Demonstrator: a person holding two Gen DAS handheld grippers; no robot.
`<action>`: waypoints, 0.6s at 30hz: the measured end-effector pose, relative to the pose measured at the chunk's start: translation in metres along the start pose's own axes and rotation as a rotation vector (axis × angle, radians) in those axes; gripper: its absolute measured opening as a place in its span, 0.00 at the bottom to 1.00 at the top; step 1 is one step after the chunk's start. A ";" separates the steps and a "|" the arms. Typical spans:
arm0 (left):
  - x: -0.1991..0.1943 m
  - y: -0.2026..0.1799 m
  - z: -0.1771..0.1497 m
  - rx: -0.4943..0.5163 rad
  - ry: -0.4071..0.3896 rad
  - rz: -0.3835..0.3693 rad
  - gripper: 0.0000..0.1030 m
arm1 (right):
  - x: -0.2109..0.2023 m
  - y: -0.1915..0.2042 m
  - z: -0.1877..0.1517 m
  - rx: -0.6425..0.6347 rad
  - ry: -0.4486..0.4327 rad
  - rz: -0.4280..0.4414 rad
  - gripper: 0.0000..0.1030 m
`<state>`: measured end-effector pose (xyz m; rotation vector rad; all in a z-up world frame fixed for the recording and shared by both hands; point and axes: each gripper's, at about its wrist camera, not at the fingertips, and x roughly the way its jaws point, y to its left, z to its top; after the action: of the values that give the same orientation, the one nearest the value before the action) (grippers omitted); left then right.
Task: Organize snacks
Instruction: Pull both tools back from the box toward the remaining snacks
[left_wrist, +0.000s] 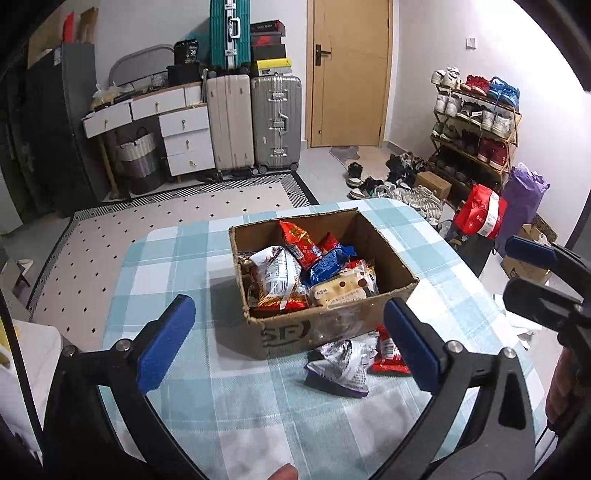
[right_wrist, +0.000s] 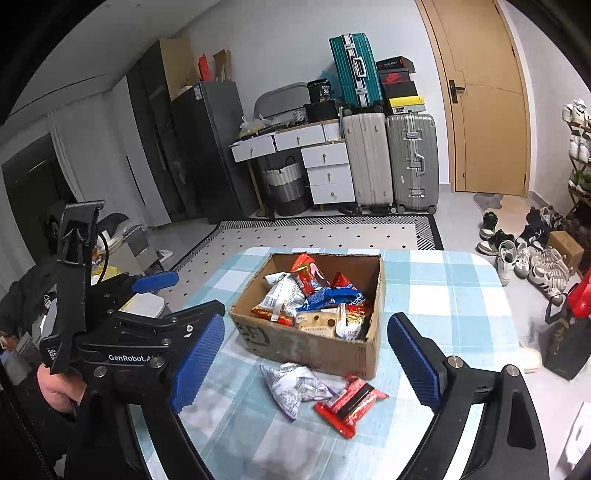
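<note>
Two packets, one silver (right_wrist: 291, 386) and one red (right_wrist: 349, 402), lie on the surface (right_wrist: 443, 295) just before the snack-filled box (right_wrist: 314, 343). Only the right view shows the left hand (right_wrist: 55, 387). Both tongs, left (left_wrist: 290, 345) and right (right_wrist: 306, 363), gape wide, empty.

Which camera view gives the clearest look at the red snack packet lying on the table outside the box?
The right wrist view: the red snack packet lies fully exposed there. In the left wrist view a gripper finger covers part of it.

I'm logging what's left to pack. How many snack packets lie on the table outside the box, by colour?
Silver-and-purple packet: 1
Red packet: 1
Total outside the cardboard box: 2
</note>
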<state>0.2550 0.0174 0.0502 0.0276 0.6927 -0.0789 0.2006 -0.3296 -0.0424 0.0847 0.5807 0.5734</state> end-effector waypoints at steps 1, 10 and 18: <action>-0.004 -0.001 -0.002 -0.002 -0.003 0.007 0.99 | -0.005 0.002 -0.002 -0.002 -0.004 0.000 0.90; -0.031 -0.007 -0.025 -0.046 -0.014 -0.010 0.99 | -0.031 0.008 -0.026 0.009 -0.020 -0.008 0.95; -0.024 -0.010 -0.044 -0.060 -0.005 -0.020 0.99 | -0.036 0.003 -0.052 0.045 -0.005 -0.024 0.96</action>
<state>0.2078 0.0116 0.0320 -0.0376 0.6902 -0.0777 0.1465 -0.3500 -0.0671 0.1211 0.5893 0.5365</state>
